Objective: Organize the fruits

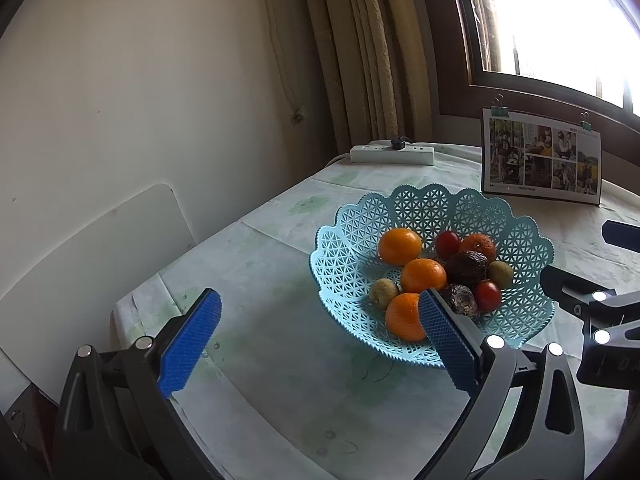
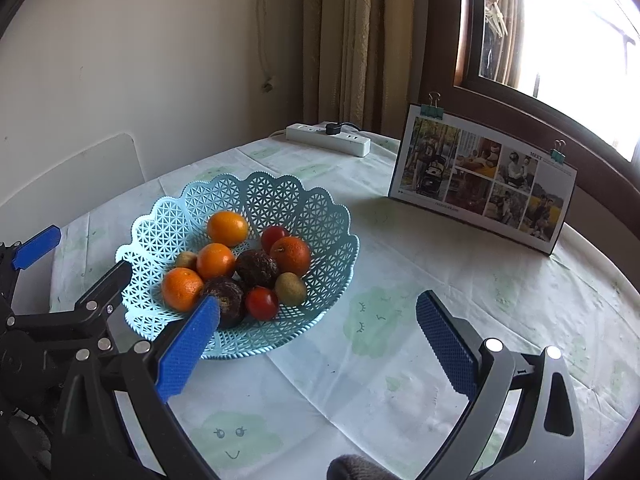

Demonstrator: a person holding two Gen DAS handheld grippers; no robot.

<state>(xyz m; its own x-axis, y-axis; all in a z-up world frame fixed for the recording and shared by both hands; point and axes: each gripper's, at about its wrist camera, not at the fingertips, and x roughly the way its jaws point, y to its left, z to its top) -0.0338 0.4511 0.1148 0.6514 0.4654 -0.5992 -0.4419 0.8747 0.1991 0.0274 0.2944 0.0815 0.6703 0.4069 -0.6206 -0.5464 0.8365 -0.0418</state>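
Blue lattice basket [image 2: 320,216] on tablecloth [image 2: 460,280], holding all visible fruit [image 2: 256,268]: oranges, tomatoes, kiwis, dark ones. Left gripper [image 1: 320,332] and right gripper [image 2: 316,328] spread apart, empty. Apparently complete; none loose.

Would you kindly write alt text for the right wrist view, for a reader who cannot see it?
A light blue lattice basket holding oranges, small red fruits and dark wrinkled fruits sits on a table covered by a pale patterned cloth. The open right gripper frames the foreground, empty, with the left gripper beside the basket. Behind stand a photo card, a power strip and curtains.
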